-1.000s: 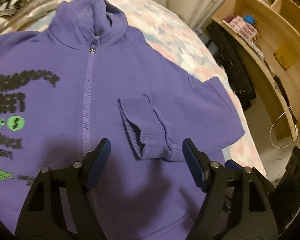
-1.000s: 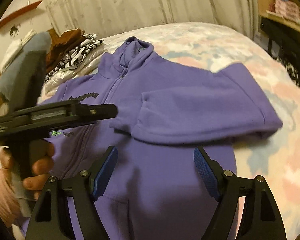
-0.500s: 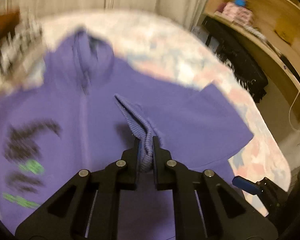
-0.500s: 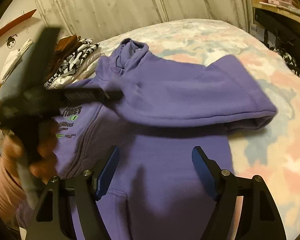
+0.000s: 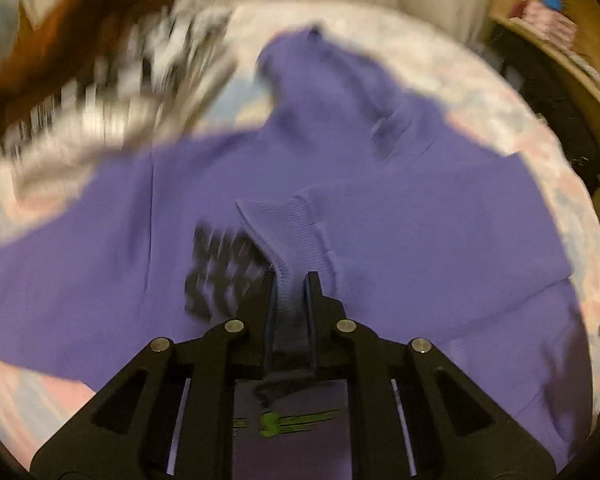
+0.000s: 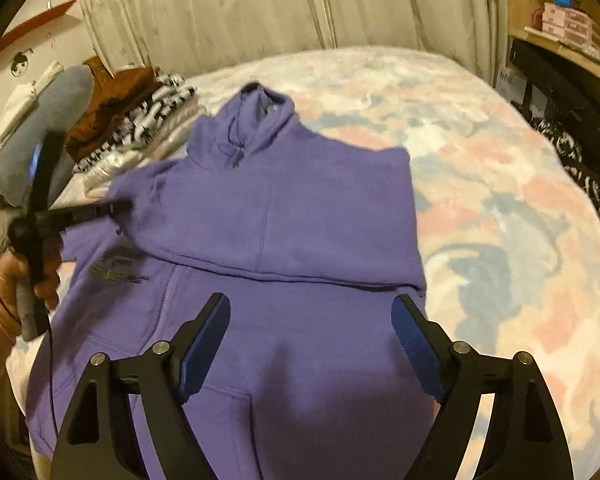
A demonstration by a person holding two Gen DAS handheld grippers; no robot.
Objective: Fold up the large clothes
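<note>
One purple hooded sweatshirt (image 6: pixel 284 216) is laid front-up on one bed (image 6: pixel 500 208) covered with a spread patterned in pink, blue and white. The hood points toward the curtain (image 6: pixel 260 12) at the far side of the bed. One sleeve (image 6: pixel 268 232) is folded across the chest, with its ribbed cuff (image 5: pixel 288 236) toward the printed side of the garment. Black and green lettering (image 6: pixel 116 268) is visible on the front, partly covered by that sleeve. One zip runs down the middle of the front.

Two hand-held grippers are in use. The left gripper (image 5: pixel 290 292) is closed on the ribbed cuff: the cuff fabric is pinched between its two blue pads, and the jaws stand almost together. Its view is blurred. In the right wrist view the left gripper (image 6: pixel 116 210) is seen at the left edge of the sweatshirt, held by one hand (image 6: pixel 20 280) in a pink sleeve.

The right gripper (image 6: pixel 312 328) is held above the lower front of the sweatshirt. Its jaws stand wide apart and have just been opening further; nothing is held between them, and the pads touch no fabric. One pocket seam is visible below it.

One pile of other clothes (image 6: pixel 132 128) lies on the bed beside the hood; brown, black-and-white patterned and pale items can be told apart, but their count cannot be determined. One wooden shelf unit (image 6: pixel 564 36) stands at the right of the bed, with a stack of pink boxes (image 6: pixel 568 24) on it.
</note>
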